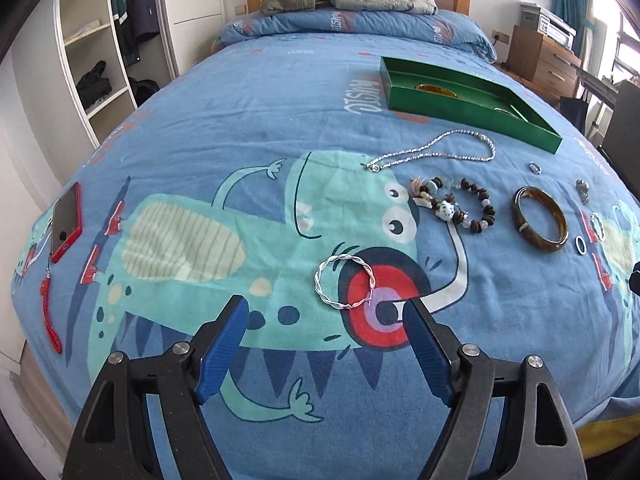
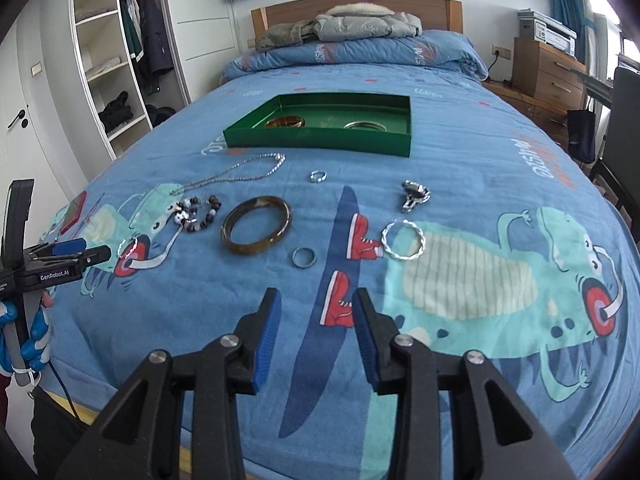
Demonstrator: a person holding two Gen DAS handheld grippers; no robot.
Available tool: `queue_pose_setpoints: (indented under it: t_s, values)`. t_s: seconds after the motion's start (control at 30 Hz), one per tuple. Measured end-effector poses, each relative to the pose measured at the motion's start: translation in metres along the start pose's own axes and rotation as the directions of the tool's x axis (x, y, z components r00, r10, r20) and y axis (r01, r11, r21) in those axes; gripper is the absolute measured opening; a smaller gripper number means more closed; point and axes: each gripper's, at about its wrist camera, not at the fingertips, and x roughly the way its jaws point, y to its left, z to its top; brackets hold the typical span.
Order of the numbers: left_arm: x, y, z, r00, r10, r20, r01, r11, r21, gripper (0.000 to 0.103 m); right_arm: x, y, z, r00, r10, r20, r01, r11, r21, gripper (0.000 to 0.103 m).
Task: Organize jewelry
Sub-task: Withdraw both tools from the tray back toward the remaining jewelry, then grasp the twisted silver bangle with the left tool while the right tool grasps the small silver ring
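A bed [image 2: 460,152] covered by a blue cartoon-printed quilt is seen carrying everything. A shallow green rectangular tray [image 2: 320,142] lies toward the headboard, and a folded grey padded jacket [image 2: 360,24] is laid on the pillow end. Near the tray, a silver chain necklace [image 1: 436,152] is spread out, with a brown-and-white beaded bracelet [image 1: 460,204] just below it. A thick brown bangle [image 2: 256,224] rests beside the beads. Two twisted silver wire bangles [image 1: 346,282] [image 2: 402,239], two small silver rings [image 2: 304,258] [image 2: 318,176] and a silver pendant [image 2: 414,194] are scattered apart. A red-cased phone [image 1: 66,222] with a red strap lies at the left edge.
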Motion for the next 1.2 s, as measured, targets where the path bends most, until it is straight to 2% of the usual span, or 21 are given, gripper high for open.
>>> queue_pose_setpoints:
  t_s: [0.1,0.2,0.27,0.43,0.5,0.63,0.7,0.73,0.87,1.03,1.2]
  values:
    - [0.017,0.0,0.002,0.999,0.01,-0.031,-0.011,1.0,-0.009,0.077,0.022,0.001,-0.002,0.999,0.0,-0.039,-0.001,1.0,-0.012,0.035]
    - [0.032,0.0,0.005,0.998,0.02,-0.065,-0.021,1.0,-0.021,0.071,0.041,0.002,-0.001,0.998,-0.002,-0.068,0.0,1.0,-0.024,0.035]
    - [0.034,0.0,0.007,0.998,0.025,-0.056,-0.026,0.999,-0.023,0.069,0.054,0.003,0.0,0.996,-0.01,-0.086,0.007,0.999,-0.035,0.035]
    - [0.037,-0.006,0.011,0.999,0.022,-0.044,-0.022,1.0,-0.003,0.052,0.071,0.007,0.012,0.997,-0.002,-0.081,-0.002,0.999,-0.051,0.035]
    - [0.037,-0.011,0.012,0.999,0.02,-0.037,-0.02,1.0,0.008,0.04,0.076,0.011,0.017,0.997,0.008,-0.079,-0.013,0.998,-0.059,0.035]
    - [0.037,-0.013,0.014,0.999,0.027,-0.03,-0.026,1.0,0.018,0.04,0.087,0.02,0.022,0.996,0.006,-0.084,-0.014,0.995,-0.097,0.034]
    - [0.035,-0.011,0.014,1.0,0.014,-0.028,-0.014,1.0,0.007,0.039,0.089,0.02,0.022,0.997,0.009,-0.081,-0.017,0.995,-0.098,0.028]
    - [0.033,-0.01,0.014,1.0,0.01,-0.025,-0.01,1.0,0.004,0.039,0.088,0.018,0.022,0.997,0.008,-0.08,-0.015,0.996,-0.093,0.019]
    - [0.021,-0.008,0.02,1.0,-0.017,-0.001,0.017,1.0,0.0,0.039,0.075,0.008,0.022,0.998,0.022,-0.065,-0.026,0.998,-0.064,0.019]
    - [0.005,-0.02,0.062,0.996,-0.068,0.054,0.067,0.998,0.015,0.039,0.052,-0.011,0.045,1.0,0.021,0.005,-0.02,0.999,-0.042,0.019]
    - [0.006,-0.048,0.14,0.986,-0.132,0.103,0.129,0.991,0.031,0.039,0.05,-0.042,0.112,0.997,-0.012,0.079,0.012,1.0,-0.001,0.019]
